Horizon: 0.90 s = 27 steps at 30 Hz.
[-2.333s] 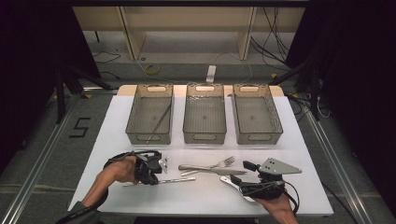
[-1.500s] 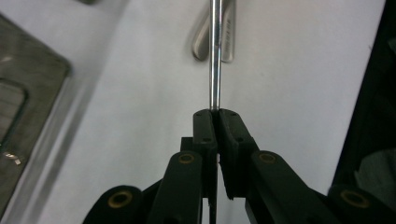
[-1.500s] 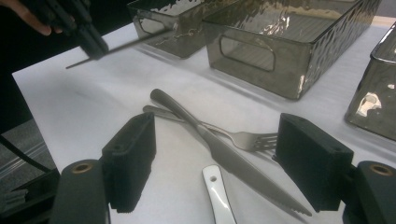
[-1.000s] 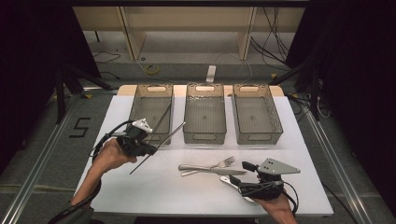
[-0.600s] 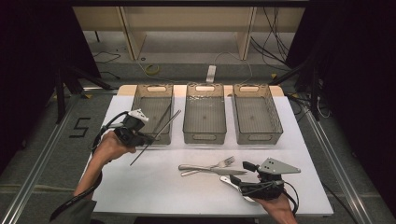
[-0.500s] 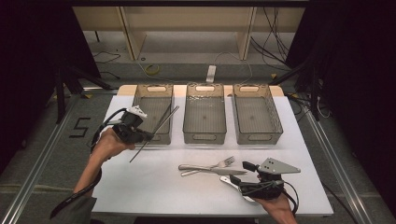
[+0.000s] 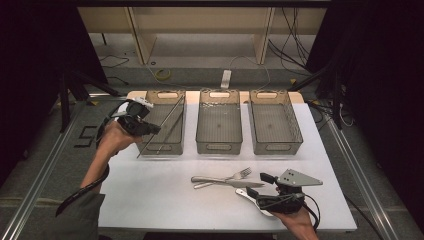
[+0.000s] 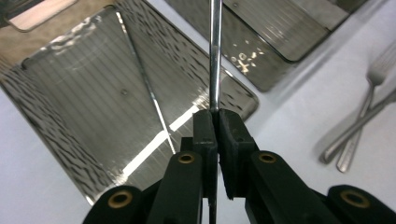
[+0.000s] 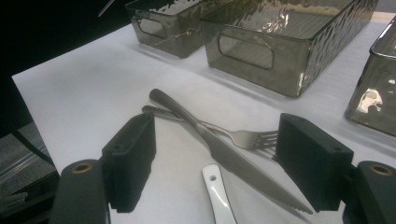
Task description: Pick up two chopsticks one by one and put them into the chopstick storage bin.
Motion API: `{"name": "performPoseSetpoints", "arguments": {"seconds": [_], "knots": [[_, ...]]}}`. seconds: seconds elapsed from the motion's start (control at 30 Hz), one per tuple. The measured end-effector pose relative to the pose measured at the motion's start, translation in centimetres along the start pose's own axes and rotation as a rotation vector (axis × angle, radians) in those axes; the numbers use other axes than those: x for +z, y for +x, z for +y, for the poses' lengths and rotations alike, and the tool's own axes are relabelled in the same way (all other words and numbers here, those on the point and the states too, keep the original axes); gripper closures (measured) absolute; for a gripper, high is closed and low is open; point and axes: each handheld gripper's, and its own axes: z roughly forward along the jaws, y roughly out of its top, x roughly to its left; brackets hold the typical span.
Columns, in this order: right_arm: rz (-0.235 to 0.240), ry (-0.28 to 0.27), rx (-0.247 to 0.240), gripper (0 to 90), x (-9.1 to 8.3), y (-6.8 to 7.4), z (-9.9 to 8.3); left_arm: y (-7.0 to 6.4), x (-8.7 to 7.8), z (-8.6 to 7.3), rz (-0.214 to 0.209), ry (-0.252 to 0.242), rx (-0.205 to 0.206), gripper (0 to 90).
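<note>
The work in hand looks like sorting cutlery into three bins, and it seems barely begun. The left gripper [image 7: 142, 125] has its jaws closed tight on a thin silver metal chopstick [image 8: 215, 51], which runs straight out ahead of the jaws and hangs over the leftmost smoky transparent plastic bin [image 8: 60, 102]. A second thin metal chopstick [image 8: 149, 100] already lies inside that bin, just ahead and to the left of the jaws, so one piece appears delivered and this one is about to join it.

The right gripper [image 9: 217, 163] rests low on the white desk [image 7: 150, 195] with its jaws wide open and holding nothing. Between the jaws lie a steel table knife [image 9: 219, 149], a steel fork [image 9: 243, 136] crossing under it, and a white-handled utensil [image 9: 215, 189] nearest the camera. These three remain to be sorted; the middle bin [image 7: 219, 120] and right bin [image 7: 275, 120] look empty.
</note>
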Motion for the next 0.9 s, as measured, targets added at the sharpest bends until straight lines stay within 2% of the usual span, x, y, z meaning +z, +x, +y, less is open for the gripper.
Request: {"name": "performPoseSetpoints", "arguments": {"seconds": [0.13, 0.37, 0.53, 0.77, 0.9], "knots": [[0.000, 0.000, 0.001, 29.8, 0.0, 0.0, 0.0, 1.1, 0.2, 0.6, 0.017, -0.015, -0.037, 85.3], [0.001, -0.001, -0.001, 29.8, 0.0, 0.0, 0.0, 2.6, 1.0, 1.2, 0.044, -0.007, -0.068, 85.3], [0.001, -0.001, -0.002, 29.8, 0.0, 0.0, 0.0, 3.9, 1.2, 1.3, 0.061, -0.037, -0.102, 85.3], [0.004, -0.002, -0.001, 29.6, 0.0, 0.0, 0.0, 4.6, 1.6, 1.9, 0.099, -0.053, -0.126, 85.3], [0.003, -0.005, 0.001, 29.6, -0.1, 0.0, 0.0, 4.7, 2.0, 2.1, 0.116, -0.054, -0.123, 85.3]]}}
